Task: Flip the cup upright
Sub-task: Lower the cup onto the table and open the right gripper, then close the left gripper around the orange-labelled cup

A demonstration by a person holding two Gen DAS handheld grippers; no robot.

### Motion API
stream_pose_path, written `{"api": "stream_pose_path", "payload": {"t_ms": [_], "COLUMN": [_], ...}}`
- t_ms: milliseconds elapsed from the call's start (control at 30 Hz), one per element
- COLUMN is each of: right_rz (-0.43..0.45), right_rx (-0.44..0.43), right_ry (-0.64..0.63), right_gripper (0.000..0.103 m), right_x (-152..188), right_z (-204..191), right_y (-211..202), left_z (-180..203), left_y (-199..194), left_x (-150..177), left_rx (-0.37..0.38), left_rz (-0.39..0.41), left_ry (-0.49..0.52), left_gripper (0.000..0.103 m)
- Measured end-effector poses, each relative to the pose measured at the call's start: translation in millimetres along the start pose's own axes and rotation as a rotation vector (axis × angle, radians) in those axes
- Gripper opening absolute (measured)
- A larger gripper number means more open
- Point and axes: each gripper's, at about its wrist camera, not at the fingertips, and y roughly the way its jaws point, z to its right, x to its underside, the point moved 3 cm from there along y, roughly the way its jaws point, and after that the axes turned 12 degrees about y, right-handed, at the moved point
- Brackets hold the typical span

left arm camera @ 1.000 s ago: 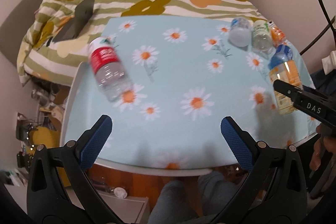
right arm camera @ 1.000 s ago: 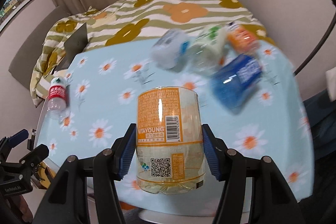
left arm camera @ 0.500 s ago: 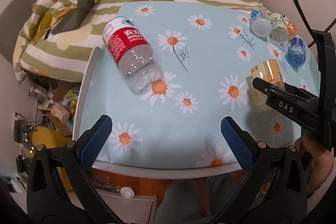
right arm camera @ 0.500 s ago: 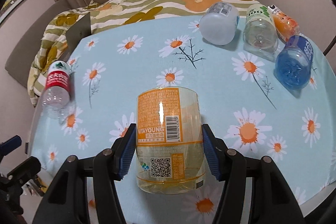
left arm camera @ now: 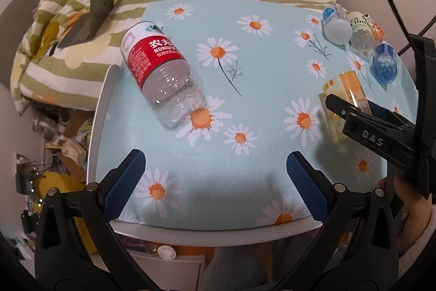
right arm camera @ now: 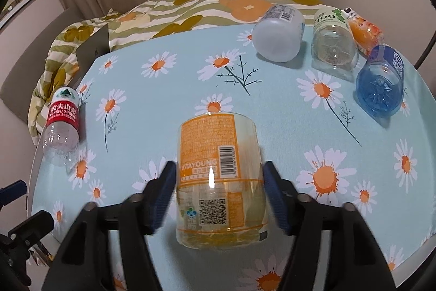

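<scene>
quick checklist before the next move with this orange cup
1. Orange cup sits between the right gripper fingers: ok.
2. Fingers clamped firmly on it: cannot tell, they are blurred.
3. Cup resting on the table: cannot tell.
4. Left gripper open and away from the cup: ok.
5. Room around the cup, blue bottle well apart: ok.
</scene>
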Motion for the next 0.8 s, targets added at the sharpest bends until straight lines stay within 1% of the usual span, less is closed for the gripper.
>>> {"api": "stream_pose_path", "payload": {"t_ms": [67, 167, 200, 233, 400, 533, 700, 800], "right_rz": [0.015, 0.037, 0.046, 0.051, 0.077, 0.073, 0.068, 0.067], "right_rx": [-0.016, -0.025, -0.034, -0.038, -0.069, -0.077, -0.020, -0.014], "right_ry": [0.008, 0.009, 0.011, 0.012, 0.010, -0.002, -0.043, -0.068], "right_gripper": [0.097, 0.098, 0.101, 0.103, 0.103, 0.103, 0.103, 0.103], "right_x": [-2.6, -8.7, -12.3, -15.2, -34.7, -51.9, -68.6, -76.2], "right_z": [1.0, 0.2, 1.0, 1.3, 15.9, 39.2, 74.9, 96.2], "right_y": [-6.1, -18.4, -26.9, -32.4, -70.6, -98.1, -121.1, -128.0], "left_z": [1.2, 5.3, 7.3, 9.4, 26.5, 49.0, 88.4, 113.2], "left_y": [-1.8, -9.2, -12.5, -16.0, -30.0, -36.1, -29.1, -16.8], "left_x": [-2.6, -9.0, -11.8, -14.6, -32.8, -50.6, -72.8, -86.1], "left_rx": [0.000, -0.005, -0.006, -0.006, -0.025, -0.041, -0.031, -0.025], "left_rz": [-0.004, -0.002, 0.000, 0.002, 0.030, 0.040, 0.014, -0.022], "left_ry": [0.003, 0.010, 0.012, 0.013, 0.024, 0.023, 0.026, 0.019], "left_gripper": [0.103, 0.103, 0.103, 0.103, 0.103, 0.103, 0.103, 0.103]}}
